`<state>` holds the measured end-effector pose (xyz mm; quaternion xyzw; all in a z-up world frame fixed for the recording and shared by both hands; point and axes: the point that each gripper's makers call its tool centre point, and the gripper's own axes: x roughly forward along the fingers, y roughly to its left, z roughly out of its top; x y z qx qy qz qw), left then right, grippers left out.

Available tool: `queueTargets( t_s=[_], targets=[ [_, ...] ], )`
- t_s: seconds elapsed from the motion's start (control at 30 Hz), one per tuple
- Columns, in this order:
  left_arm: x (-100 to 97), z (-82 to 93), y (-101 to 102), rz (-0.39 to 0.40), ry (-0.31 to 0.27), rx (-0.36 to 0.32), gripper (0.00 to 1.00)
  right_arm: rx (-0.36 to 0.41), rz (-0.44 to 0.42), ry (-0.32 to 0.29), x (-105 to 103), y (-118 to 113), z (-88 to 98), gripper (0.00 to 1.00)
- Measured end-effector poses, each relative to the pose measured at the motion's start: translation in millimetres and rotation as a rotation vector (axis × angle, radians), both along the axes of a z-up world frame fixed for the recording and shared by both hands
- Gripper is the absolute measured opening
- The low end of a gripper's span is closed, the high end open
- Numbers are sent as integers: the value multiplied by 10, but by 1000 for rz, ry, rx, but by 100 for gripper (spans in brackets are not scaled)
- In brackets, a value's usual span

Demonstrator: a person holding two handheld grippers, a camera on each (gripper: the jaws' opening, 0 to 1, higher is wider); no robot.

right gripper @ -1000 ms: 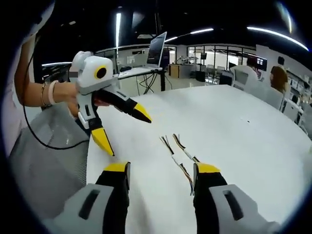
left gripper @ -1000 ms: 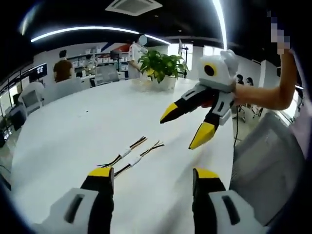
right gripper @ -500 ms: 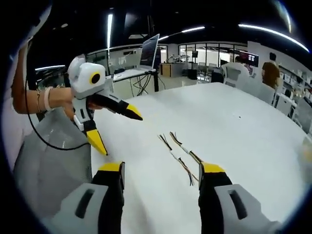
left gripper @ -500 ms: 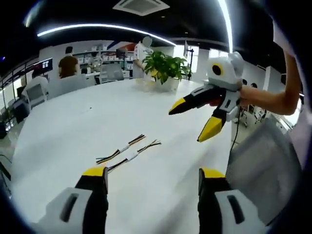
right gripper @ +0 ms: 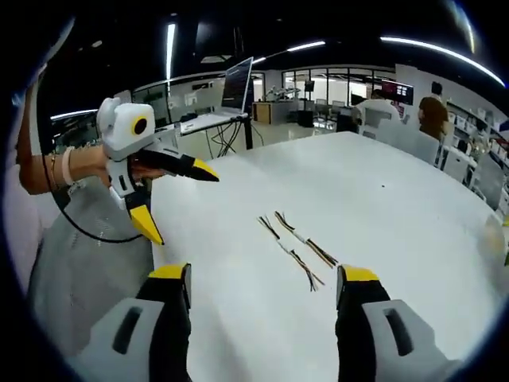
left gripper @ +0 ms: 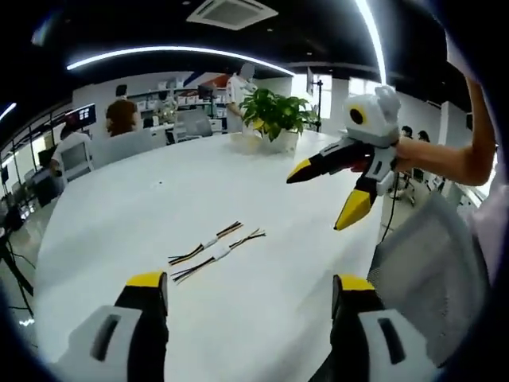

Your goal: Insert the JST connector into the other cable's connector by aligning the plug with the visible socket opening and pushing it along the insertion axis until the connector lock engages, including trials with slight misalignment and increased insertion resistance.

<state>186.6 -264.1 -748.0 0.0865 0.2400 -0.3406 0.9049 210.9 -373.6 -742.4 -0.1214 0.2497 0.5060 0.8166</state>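
Note:
Two short cables lie side by side on the white table (left gripper: pixel 143 207), each with a small white connector at its middle and coloured wires fanning from both ends. In the left gripper view they are the far cable (left gripper: pixel 207 242) and the near cable (left gripper: pixel 220 253); in the right gripper view one cable (right gripper: pixel 305 239) and the other (right gripper: pixel 288 252) lie between my jaws. My left gripper (left gripper: pixel 246 290) is open and empty above the table, short of the cables. My right gripper (right gripper: pixel 264 277) is open and empty too. Each gripper also appears in the other's view, the right gripper (left gripper: pixel 342 191) and the left gripper (right gripper: pixel 176 199), held in a hand.
A potted plant (left gripper: pixel 274 115) stands at the table's far end. A laptop (right gripper: pixel 236 83) sits on a desk behind. A grey chair back (left gripper: pixel 429 270) is beside the table edge. People and office chairs (left gripper: pixel 119 127) are in the background.
Both grippers have pulled back and spread apart, so the cables look smaller and farther off. The cables have not moved.

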Motion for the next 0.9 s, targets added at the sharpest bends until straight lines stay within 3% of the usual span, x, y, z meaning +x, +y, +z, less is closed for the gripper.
queueTargets(
  t_s=[0.07, 0.13, 0.27, 0.43, 0.67, 0.9],
  targets=[
    [-61, -3, -58, -27, -14, -2, 91, 5, -8, 6, -27, -7, 22, 76],
    [-147, -71, -102, -51, 27, 3, 89, 8, -12, 5, -53, -13, 30, 78],
    [-204, -90, -127, -49, 41, -7, 92, 1, -19, 2, -92, -32, 26, 83],
    [-267, -204, 2, -50, 73, 77, 99, 8, -38, 31, -186, -66, 9, 88],
    [-294, -187, 113, -6, 86, 69, 99, 23, -81, 85, -292, -98, -52, 100],
    [-341, -194, 163, 16, 96, 62, 99, 7, -98, 113, -392, -115, -162, 100]
  ],
)
